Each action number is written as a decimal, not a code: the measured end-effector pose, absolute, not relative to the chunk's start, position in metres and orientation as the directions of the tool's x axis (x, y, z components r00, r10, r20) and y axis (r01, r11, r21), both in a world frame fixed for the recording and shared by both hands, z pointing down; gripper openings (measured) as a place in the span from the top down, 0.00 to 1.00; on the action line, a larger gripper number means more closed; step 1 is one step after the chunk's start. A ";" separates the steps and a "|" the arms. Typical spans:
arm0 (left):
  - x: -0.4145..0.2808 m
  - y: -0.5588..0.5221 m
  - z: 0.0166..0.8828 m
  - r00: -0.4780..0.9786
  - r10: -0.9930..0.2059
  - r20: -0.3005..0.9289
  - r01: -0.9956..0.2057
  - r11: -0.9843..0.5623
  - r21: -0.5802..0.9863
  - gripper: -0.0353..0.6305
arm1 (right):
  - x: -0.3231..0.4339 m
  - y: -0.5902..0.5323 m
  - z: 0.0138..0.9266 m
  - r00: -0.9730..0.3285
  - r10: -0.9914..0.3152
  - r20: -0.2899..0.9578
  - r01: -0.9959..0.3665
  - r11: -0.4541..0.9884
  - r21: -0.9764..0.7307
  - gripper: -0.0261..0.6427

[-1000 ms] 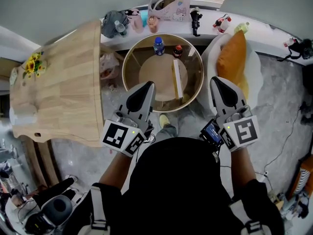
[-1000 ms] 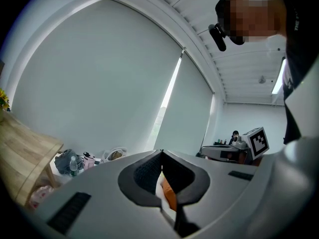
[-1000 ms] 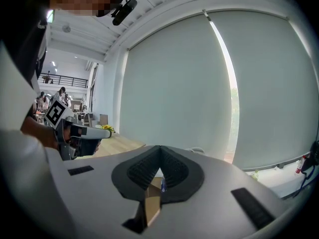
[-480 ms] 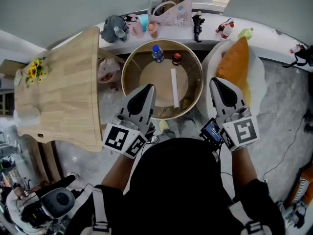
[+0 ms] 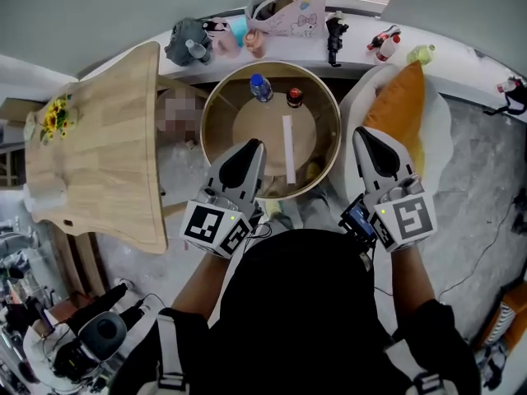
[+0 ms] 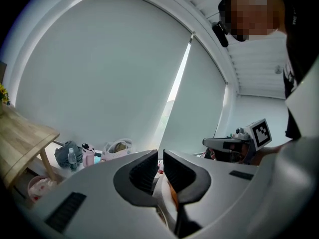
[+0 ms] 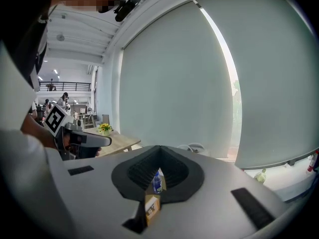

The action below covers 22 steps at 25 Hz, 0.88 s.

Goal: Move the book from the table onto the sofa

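Nearest the camera, the left gripper (image 5: 247, 149) and right gripper (image 5: 364, 136) sit side by side, each with its jaws closed together and holding nothing. Just beyond them, a thin white book (image 5: 288, 149) lies untouched on the round wooden table (image 5: 216, 113). Right of the table is the white sofa (image 5: 436, 122) with an orange cushion (image 5: 399, 105). By the look of it, picking up, carrying and placing the book all remain to be done.
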<state>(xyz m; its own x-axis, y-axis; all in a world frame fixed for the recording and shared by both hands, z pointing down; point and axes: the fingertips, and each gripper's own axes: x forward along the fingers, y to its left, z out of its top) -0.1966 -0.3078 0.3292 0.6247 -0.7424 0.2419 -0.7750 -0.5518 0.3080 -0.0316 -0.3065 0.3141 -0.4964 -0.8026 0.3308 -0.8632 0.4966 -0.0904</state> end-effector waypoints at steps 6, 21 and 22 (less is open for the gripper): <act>-0.184 -0.321 0.382 0.590 -0.730 0.345 -0.807 -0.520 0.280 0.80 | -0.012 -0.322 0.324 -0.499 -0.802 0.329 -0.863 0.496 -0.099 0.94; -0.168 -0.329 0.552 0.494 -0.590 0.639 -0.869 -0.317 0.380 0.64 | 0.018 -0.352 0.404 -0.529 -0.738 0.419 -0.845 0.502 -0.183 0.94; -0.167 -0.330 0.560 0.492 -0.580 0.649 -0.870 -0.308 0.385 0.62 | 0.017 -0.352 0.409 -0.530 -0.736 0.421 -0.845 0.501 -0.188 0.94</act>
<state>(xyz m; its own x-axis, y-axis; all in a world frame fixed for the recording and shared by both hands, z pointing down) -0.1669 -0.3296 0.5603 0.4922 -0.5799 0.6492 -0.8702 -0.3076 0.3850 0.0169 -0.3523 0.4091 -0.5301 -0.7357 0.4215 -0.8448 0.5012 -0.1877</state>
